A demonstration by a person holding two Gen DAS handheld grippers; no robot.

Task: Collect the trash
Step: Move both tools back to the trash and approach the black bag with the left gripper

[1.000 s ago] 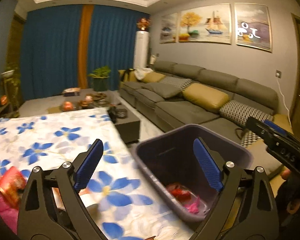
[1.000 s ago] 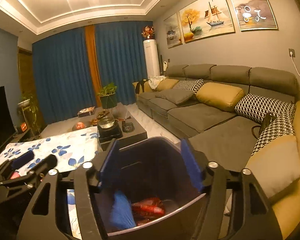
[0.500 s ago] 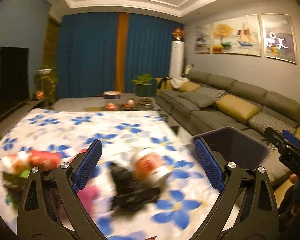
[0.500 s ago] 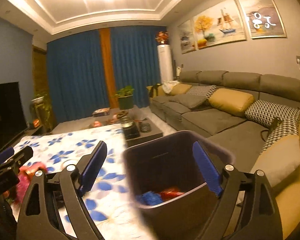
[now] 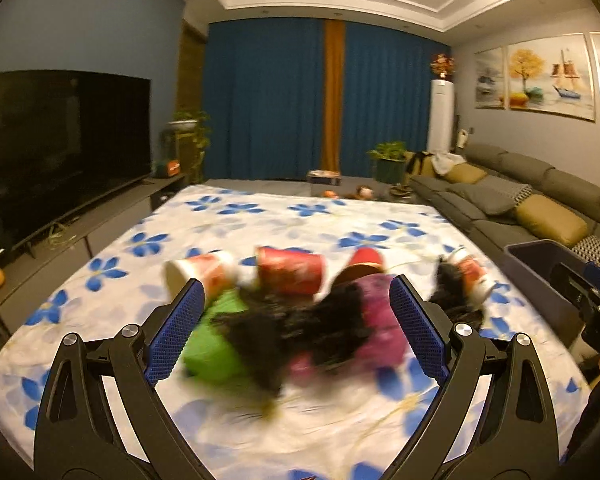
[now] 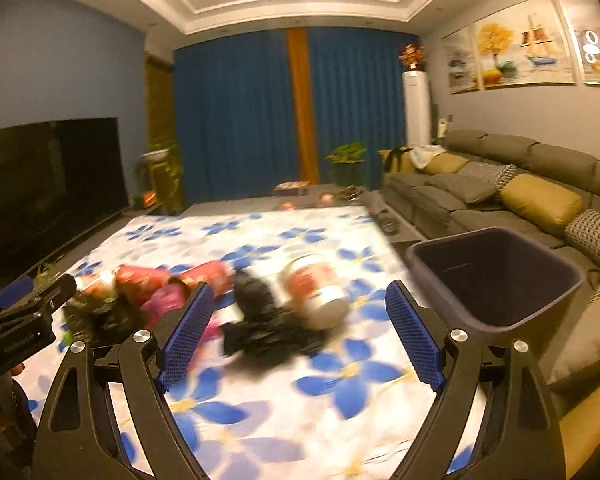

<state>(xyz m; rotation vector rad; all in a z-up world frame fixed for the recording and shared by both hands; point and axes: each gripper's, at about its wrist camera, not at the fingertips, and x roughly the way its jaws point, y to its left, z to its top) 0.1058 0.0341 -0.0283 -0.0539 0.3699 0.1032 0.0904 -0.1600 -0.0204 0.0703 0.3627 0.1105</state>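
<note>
Presently both grippers, left [image 5: 294, 330] and right [image 6: 300, 334], hang released and empty over the trash pile [image 5: 296, 320] (blurred), with the bin [image 6: 496, 276] at the tabletop [image 6: 260, 420] edge for short drops.

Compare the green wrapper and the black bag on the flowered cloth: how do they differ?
The green wrapper is bright and smooth-looking; the black bag is dark and ragged-edged. The wrapper lies near the left finger, the bag more centrally between the fingers. Both are blurred, lying on the cloth, ungripped.
</note>
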